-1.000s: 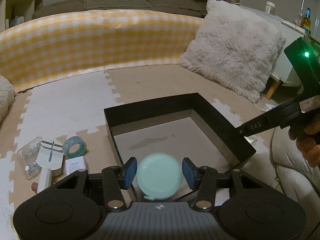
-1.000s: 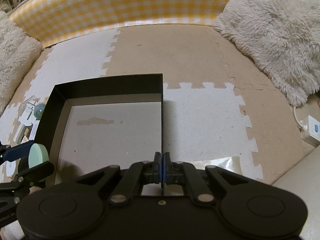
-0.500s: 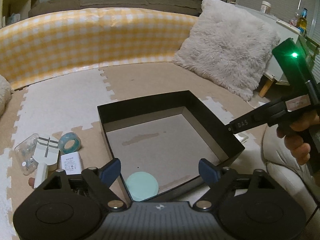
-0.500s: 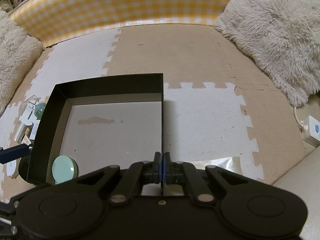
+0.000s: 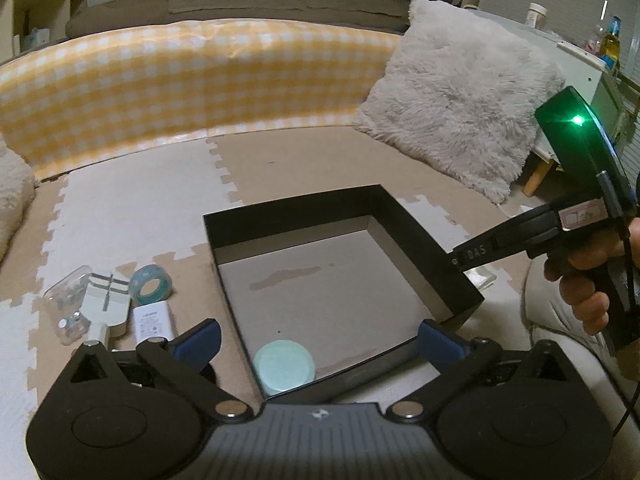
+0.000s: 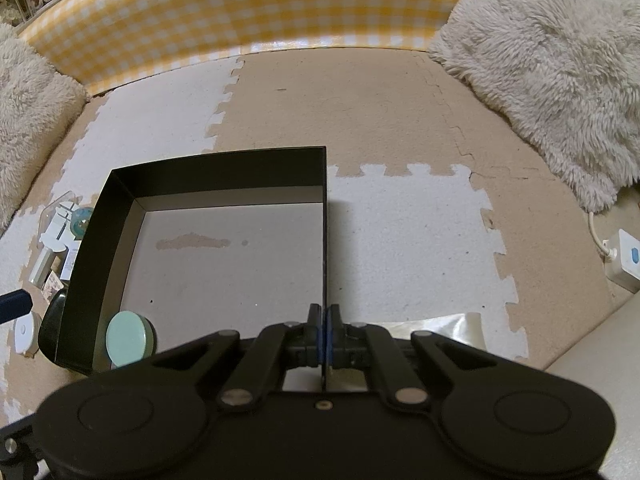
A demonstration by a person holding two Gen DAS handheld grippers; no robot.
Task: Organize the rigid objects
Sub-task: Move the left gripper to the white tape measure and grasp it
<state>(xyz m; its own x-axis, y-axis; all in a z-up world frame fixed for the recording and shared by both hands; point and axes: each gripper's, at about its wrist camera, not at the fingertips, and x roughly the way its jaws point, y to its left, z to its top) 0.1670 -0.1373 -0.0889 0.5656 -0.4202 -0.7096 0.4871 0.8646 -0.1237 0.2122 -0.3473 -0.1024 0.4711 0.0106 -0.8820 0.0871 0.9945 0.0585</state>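
Now the left gripper [image 5: 318, 340] stood wide apart, its jaws having just been opening, nothing pressed between the blue pads [image 5: 200, 338]. The mint round disc [image 5: 285, 366] lay flat on the grey floor of the black box [image 5: 424, 248], in the box's near-left corner, at about 6 o'clock of the left wrist view and just ahead of the spread fingers, touching neither. In the right wrist view the same disc [image 6: 127, 338] sat at 8 o'clock, tight against the box's left wall [image 6: 86, 264].

The right gripper [image 6: 324, 338] was clamped shut on the box's right wall [image 6: 324, 232], the thin black edge pinched between its pads at 6 o'clock. In the left wrist view that gripper [image 5: 464, 258] came in from 3 o'clock, held by a hand [image 5: 588, 280], a green light [image 5: 577, 121] lit on its body.

Outside the box at 9 o'clock, on the foam puzzle mat [image 5: 132, 208]: a teal tape roll [image 5: 151, 285], a white charger [image 5: 154, 322], a white plastic tool [image 5: 106, 304] and a clear case of small parts [image 5: 66, 300], bunched close together. A fluffy white cushion [image 5: 456, 100] leaned at 1 o'clock, and a yellow checked bumper [image 5: 180, 80] ran across 11 to 12 o'clock. A white power strip [image 6: 624, 260] lay at 3 o'clock in the right wrist view.
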